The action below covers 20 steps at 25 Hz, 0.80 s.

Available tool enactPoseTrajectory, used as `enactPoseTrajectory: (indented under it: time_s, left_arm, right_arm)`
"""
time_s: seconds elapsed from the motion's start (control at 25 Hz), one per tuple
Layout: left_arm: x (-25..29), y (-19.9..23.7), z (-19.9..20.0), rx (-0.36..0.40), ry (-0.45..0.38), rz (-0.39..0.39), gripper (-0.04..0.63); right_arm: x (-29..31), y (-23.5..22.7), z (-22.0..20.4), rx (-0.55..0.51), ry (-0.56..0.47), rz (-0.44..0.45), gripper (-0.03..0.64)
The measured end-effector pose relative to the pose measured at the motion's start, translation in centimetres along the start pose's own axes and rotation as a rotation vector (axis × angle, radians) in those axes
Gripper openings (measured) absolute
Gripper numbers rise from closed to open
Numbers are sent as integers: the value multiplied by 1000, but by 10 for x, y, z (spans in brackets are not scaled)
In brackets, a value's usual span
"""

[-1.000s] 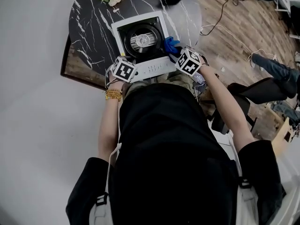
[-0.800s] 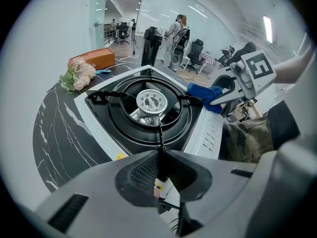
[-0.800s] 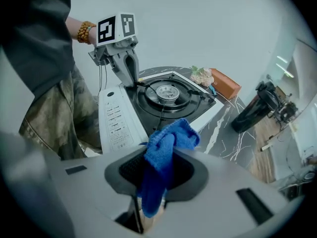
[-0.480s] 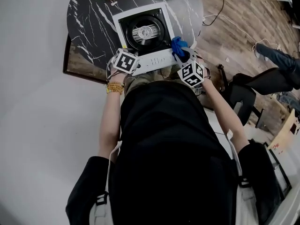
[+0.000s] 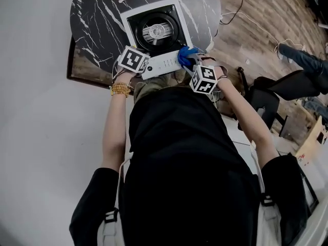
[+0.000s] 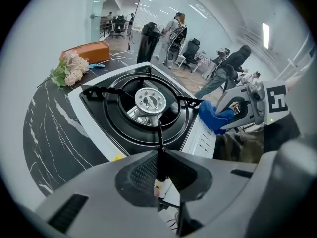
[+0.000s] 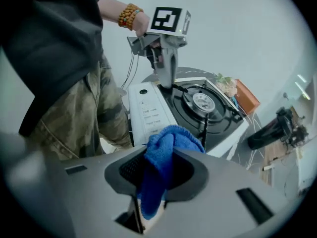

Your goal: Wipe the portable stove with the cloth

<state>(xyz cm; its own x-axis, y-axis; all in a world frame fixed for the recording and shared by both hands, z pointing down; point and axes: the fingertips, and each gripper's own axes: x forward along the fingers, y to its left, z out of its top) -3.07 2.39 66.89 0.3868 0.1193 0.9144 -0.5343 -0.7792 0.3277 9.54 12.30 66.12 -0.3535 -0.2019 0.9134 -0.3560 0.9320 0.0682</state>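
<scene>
The right gripper [image 5: 187, 61] has carried the blue cloth [image 5: 185, 56] along the portable stove [image 5: 134, 37]. A second ago the cloth lay against the stove's right side, level with the burner well. Half a second ago it had reached the stove's front right corner. Now it sits on the right end of the stove's white control panel [image 5: 163, 65]. The gripper's marker cube [image 5: 203, 79] has swung from beside the stove's right edge to in front of that corner, and it has rolled.
</scene>
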Motion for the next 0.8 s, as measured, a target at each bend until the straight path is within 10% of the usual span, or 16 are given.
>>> enactPoseTrajectory:
  time_s: [0.8]
  left_arm:
    - [-2, 5, 4, -89, -95, -52, 46]
  right_arm:
    - [64, 54, 143, -455, -72, 256, 80]
